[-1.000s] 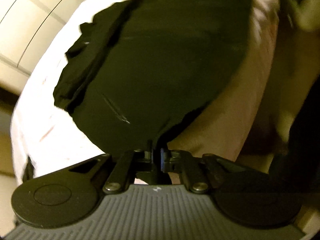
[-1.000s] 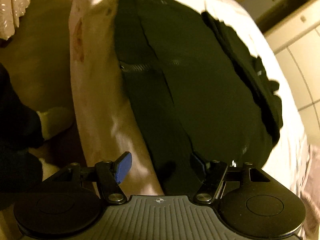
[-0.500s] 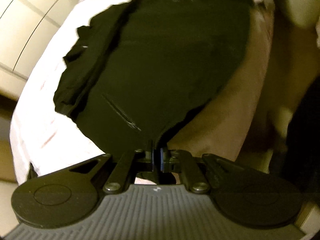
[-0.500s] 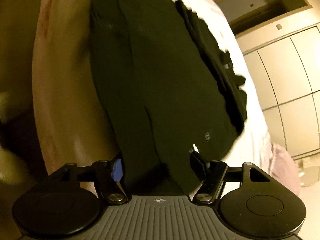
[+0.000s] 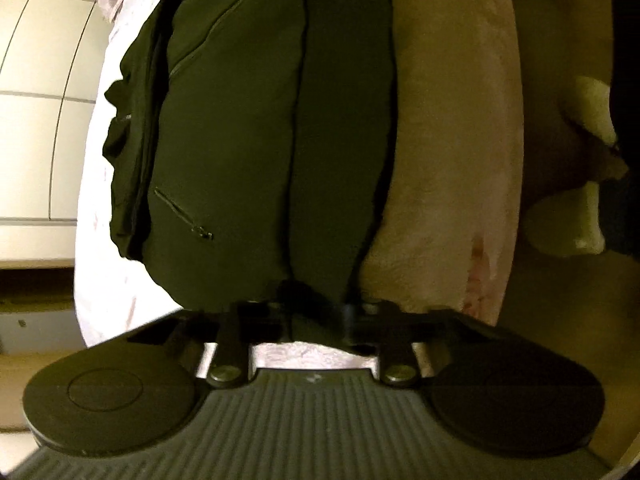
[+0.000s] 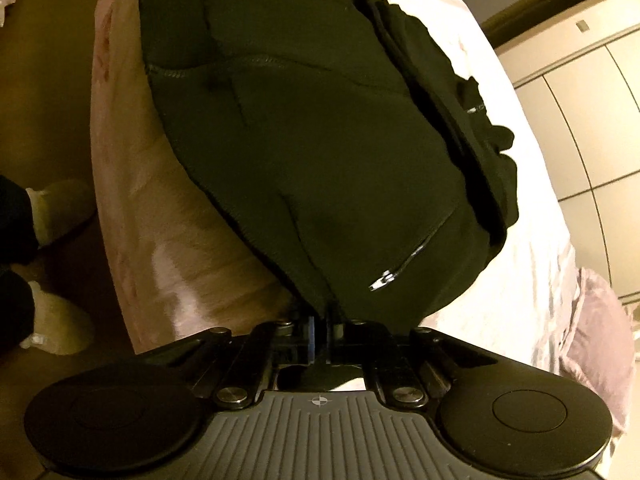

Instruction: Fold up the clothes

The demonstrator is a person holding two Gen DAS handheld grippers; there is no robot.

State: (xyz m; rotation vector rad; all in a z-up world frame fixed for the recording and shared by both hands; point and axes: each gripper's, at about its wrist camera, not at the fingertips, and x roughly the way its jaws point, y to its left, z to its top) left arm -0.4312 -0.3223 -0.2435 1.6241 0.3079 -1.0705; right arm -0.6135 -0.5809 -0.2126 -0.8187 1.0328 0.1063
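A black garment [image 5: 260, 140] with zip pockets lies spread on a bed with a pale pink sheet [image 5: 440, 160]. My left gripper [image 5: 316, 308] is open at the garment's near edge, and the dark cloth runs down between its spread fingers. In the right wrist view the same black garment [image 6: 320, 140] covers the bed [image 6: 132, 200], bunched into folds along its far right side. My right gripper [image 6: 318, 332] is shut on the garment's near hem, close to a silver zip pull [image 6: 382, 280].
Pale wardrobe doors [image 6: 592, 100] stand beyond the bed. A lilac pillow [image 6: 600, 340] lies at the bed's right. A person's feet in light slippers [image 6: 60, 204] stand on the brown floor beside the bed's side.
The left gripper, shut on the garment's edge before, now stands open. The right gripper, open before, has closed on the near hem. Both views have shifted over the garment.
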